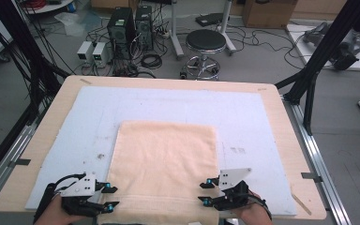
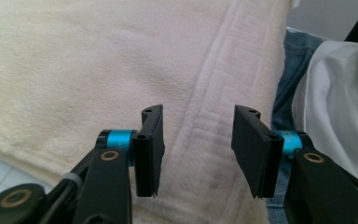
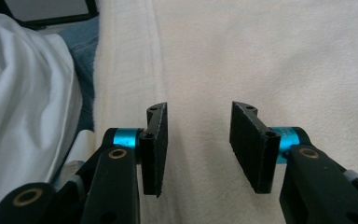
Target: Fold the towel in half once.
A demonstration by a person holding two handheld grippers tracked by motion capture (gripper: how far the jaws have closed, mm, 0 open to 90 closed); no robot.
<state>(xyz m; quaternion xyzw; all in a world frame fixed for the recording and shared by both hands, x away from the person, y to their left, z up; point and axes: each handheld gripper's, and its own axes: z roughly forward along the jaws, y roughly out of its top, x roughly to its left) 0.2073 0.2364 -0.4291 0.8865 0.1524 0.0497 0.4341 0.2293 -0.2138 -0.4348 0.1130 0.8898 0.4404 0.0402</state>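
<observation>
A workshop floor strewn with cables and a stool (image 1: 205, 43) lies beyond the wooden worktop (image 1: 281, 122), which carries a pale mat (image 1: 93, 117). On it a cream towel (image 1: 166, 164) lies flat, its long axis running away from the person, its near hem hanging over the front edge. The left tongs (image 1: 111, 196) and right tongs (image 1: 204, 192) flank the near corners, pointing inward, about equally close. Both stand part open over the cloth, gripping nothing.
</observation>
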